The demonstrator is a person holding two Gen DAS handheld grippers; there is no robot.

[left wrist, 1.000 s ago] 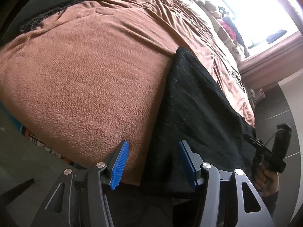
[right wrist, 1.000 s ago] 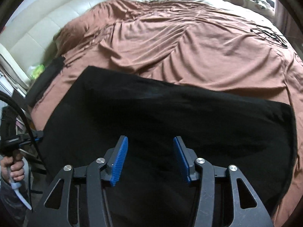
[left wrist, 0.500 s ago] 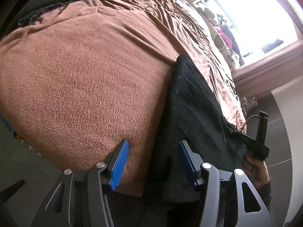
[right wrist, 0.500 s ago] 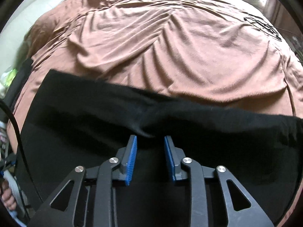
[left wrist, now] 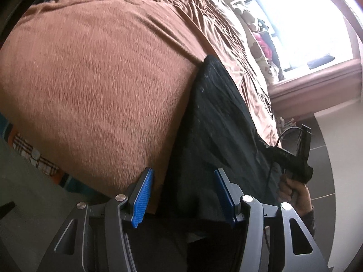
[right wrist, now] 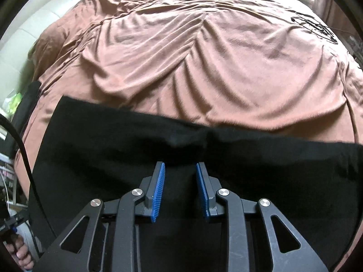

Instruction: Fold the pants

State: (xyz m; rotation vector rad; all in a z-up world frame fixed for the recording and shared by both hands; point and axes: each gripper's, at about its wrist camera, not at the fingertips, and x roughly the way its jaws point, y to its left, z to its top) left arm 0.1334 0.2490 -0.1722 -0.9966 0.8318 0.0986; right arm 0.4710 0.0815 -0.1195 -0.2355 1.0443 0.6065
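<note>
Hand-held grippers at black pants (right wrist: 249,170) on brown bed (right wrist: 204,56).
Pants lie flat along bed's near edge. Right hand-held gripper (right wrist: 180,190) clamped on bunched pants fabric; left hand-held gripper (left wrist: 183,195) apart, straddling pants' end edge.

Black pants (right wrist: 113,149), spread flat, bed's near edge, slightly bunched
</note>
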